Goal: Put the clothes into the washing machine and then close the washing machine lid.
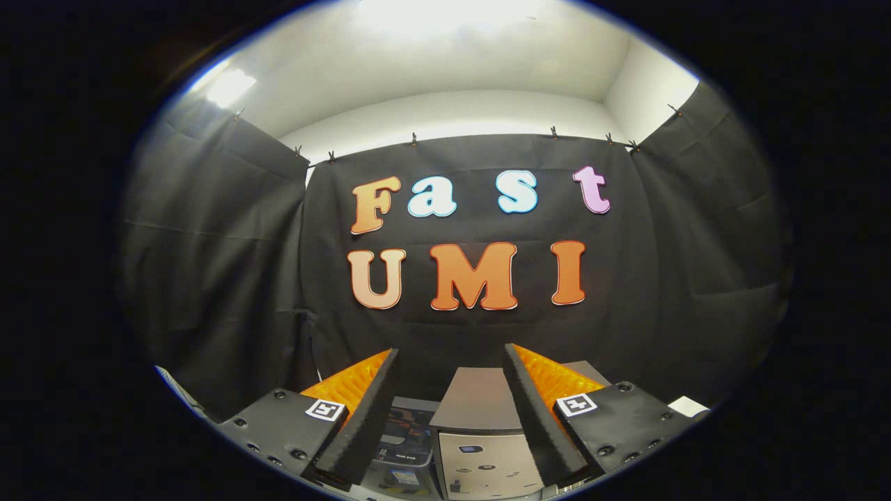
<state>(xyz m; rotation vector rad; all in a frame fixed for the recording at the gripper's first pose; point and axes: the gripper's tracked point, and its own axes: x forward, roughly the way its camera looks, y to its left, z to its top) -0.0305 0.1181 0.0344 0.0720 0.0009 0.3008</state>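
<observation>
Since the gripper (451, 410) is hanging high with its fingers spread wide and holding nothing, it's looking like the approach stage. The little washing machine (480, 435) is sitting between and just beyond the fingertips, lid seemingly down. I can't spot the clothes, so I'd be tilting down to look first.

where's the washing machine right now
In the gripper view the washing machine sits low, just beyond the open gripper, between its fingers, before the black cloth wall.

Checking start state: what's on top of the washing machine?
Nothing visible on the washing machine; its lid lies shut and bare, so the drum inside is hidden. The gripper hangs above, jaws open, holding nothing.
</observation>
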